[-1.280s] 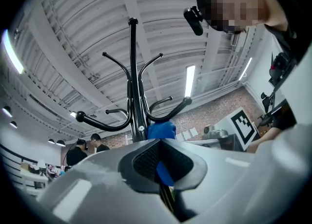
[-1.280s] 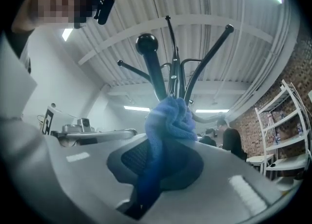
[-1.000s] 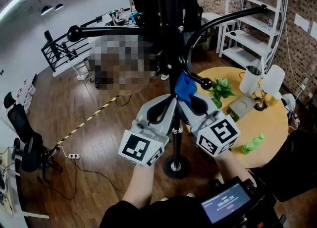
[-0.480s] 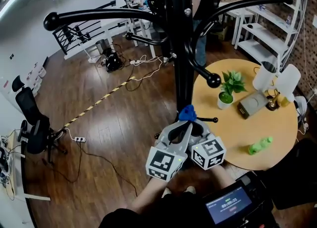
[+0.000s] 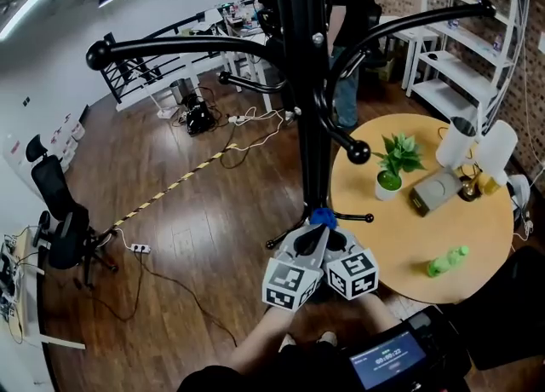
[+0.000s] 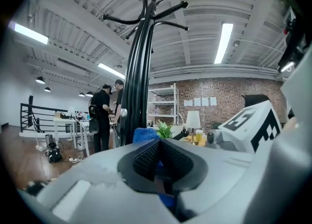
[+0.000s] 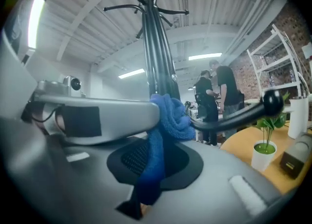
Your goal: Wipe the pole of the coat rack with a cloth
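The black coat rack pole (image 5: 311, 126) rises in the middle of the head view, its curved hooks (image 5: 179, 45) spreading at the top. A blue cloth (image 5: 322, 216) is pressed round the pole low down, near the small cross bar. My left gripper (image 5: 312, 235) and right gripper (image 5: 333, 235) meet at the cloth from either side, both shut on it. In the left gripper view the cloth (image 6: 145, 134) shows at the jaw tips beside the pole (image 6: 139, 72). The right gripper view has the cloth (image 7: 168, 118) bunched between the jaws, against the pole (image 7: 158, 57).
A round wooden table (image 5: 477, 254) stands close on the right with a potted plant (image 5: 393, 164), lamps (image 5: 477, 147), a grey box (image 5: 436, 190) and a green bottle (image 5: 447, 261). White shelving (image 5: 464, 41) and people (image 5: 345, 32) stand behind. An office chair (image 5: 60, 228) and floor cables (image 5: 170, 279) lie left.
Both grippers slid the blue cloth down the pole, from just under the hooks to the lower part near the cross bar. The head view tilted along.
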A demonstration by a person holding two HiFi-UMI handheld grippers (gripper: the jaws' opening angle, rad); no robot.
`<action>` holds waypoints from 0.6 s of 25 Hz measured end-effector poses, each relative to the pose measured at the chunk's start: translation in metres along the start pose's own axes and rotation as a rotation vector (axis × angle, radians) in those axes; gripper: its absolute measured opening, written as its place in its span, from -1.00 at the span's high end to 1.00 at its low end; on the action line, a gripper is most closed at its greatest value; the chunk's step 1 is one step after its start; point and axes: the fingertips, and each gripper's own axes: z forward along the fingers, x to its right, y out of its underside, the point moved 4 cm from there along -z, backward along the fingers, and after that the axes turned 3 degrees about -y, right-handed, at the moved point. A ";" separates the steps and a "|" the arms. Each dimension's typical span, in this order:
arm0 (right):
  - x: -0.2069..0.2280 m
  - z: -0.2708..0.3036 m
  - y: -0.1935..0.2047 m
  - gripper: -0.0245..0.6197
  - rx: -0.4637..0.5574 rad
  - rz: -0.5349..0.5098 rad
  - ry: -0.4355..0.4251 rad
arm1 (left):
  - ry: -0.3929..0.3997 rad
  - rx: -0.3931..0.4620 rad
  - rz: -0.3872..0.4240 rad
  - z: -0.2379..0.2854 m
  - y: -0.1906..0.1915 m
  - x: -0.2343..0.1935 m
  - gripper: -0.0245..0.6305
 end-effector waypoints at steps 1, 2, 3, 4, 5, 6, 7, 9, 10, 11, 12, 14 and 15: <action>-0.005 -0.002 -0.011 0.77 0.014 -0.020 -0.009 | -0.008 0.027 0.013 -0.005 -0.011 0.000 0.92; -0.009 -0.004 -0.024 0.77 0.035 -0.037 -0.017 | -0.015 0.062 0.025 -0.010 -0.024 -0.001 0.92; -0.014 -0.006 -0.040 0.77 0.064 -0.052 -0.022 | -0.020 0.100 0.037 -0.014 -0.039 -0.002 0.92; -0.018 -0.009 -0.059 0.77 0.094 -0.067 -0.023 | -0.020 0.139 0.049 -0.019 -0.057 -0.002 0.92; -0.022 -0.011 -0.079 0.77 0.121 -0.083 -0.021 | -0.016 0.175 0.064 -0.022 -0.076 -0.003 0.92; -0.025 -0.013 -0.100 0.77 0.143 -0.099 -0.018 | -0.009 0.209 0.083 -0.025 -0.096 -0.004 0.92; -0.028 -0.015 -0.120 0.77 0.159 -0.113 -0.019 | -0.001 0.241 0.104 -0.027 -0.116 -0.004 0.92; -0.033 -0.020 -0.156 0.77 0.191 -0.124 -0.035 | 0.008 0.293 0.152 -0.032 -0.154 -0.007 0.92; -0.035 -0.022 -0.173 0.77 0.207 -0.125 -0.045 | 0.011 0.313 0.179 -0.035 -0.170 -0.008 0.92; -0.038 -0.025 -0.189 0.77 0.223 -0.130 -0.053 | 0.016 0.330 0.206 -0.037 -0.186 -0.009 0.92; -0.040 -0.027 -0.204 0.77 0.239 -0.137 -0.058 | 0.021 0.350 0.227 -0.039 -0.201 -0.009 0.92; -0.044 -0.034 -0.230 0.77 0.274 -0.148 -0.065 | 0.033 0.404 0.241 -0.045 -0.227 -0.005 0.92; -0.046 -0.037 -0.243 0.77 0.294 -0.153 -0.069 | 0.038 0.434 0.238 -0.049 -0.239 -0.004 0.92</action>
